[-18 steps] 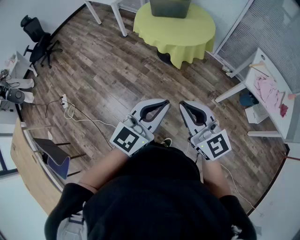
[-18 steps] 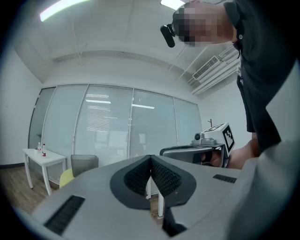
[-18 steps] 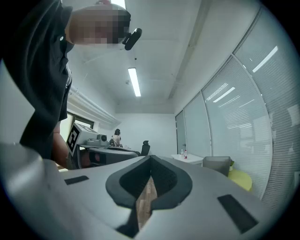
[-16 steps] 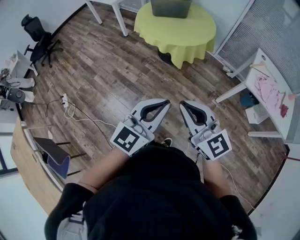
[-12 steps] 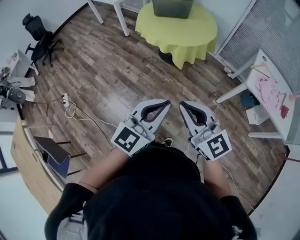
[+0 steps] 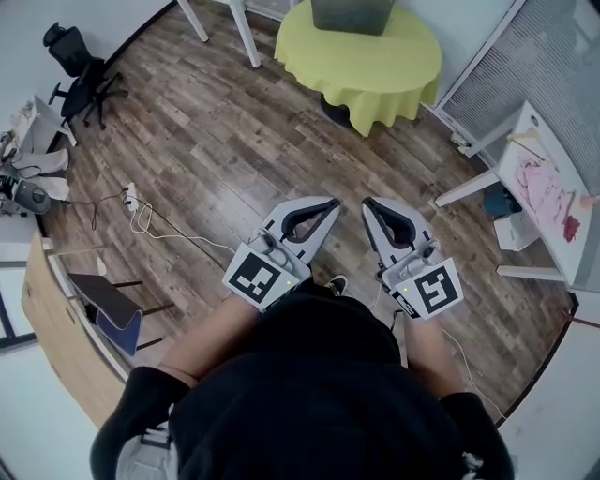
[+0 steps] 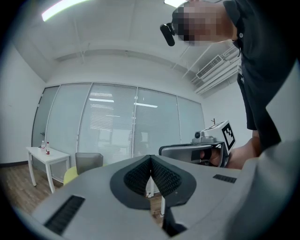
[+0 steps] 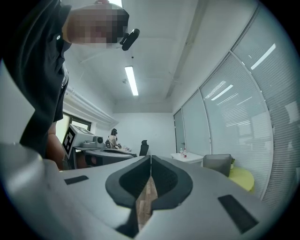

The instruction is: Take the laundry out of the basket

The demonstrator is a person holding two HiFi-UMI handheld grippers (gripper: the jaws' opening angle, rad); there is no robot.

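Observation:
A grey basket [image 6: 352,13] stands on a round table with a yellow-green cloth [image 6: 361,58] at the far end of the room; its contents are hidden from here. It also shows as a grey basket [image 7: 88,162] in the left gripper view and a grey basket [image 8: 216,164] in the right gripper view. My left gripper [image 6: 332,202] and right gripper [image 6: 367,205] are held side by side, level, in front of the person's body, well short of the table. Both are shut with nothing between the jaws, as seen at the left gripper [image 7: 151,160] and the right gripper [image 8: 150,159].
Wooden floor lies between me and the table. A white table [image 6: 531,141] at the right carries pink cloth [image 6: 544,186]. A black office chair [image 6: 79,79] stands at the far left. A power strip with cable [image 6: 132,201] lies on the floor, and white table legs [image 6: 246,37] stand left of the yellow table.
The head view has shifted slightly, so the yellow table sits a little higher in frame. Both grippers keep the same pose and stay shut.

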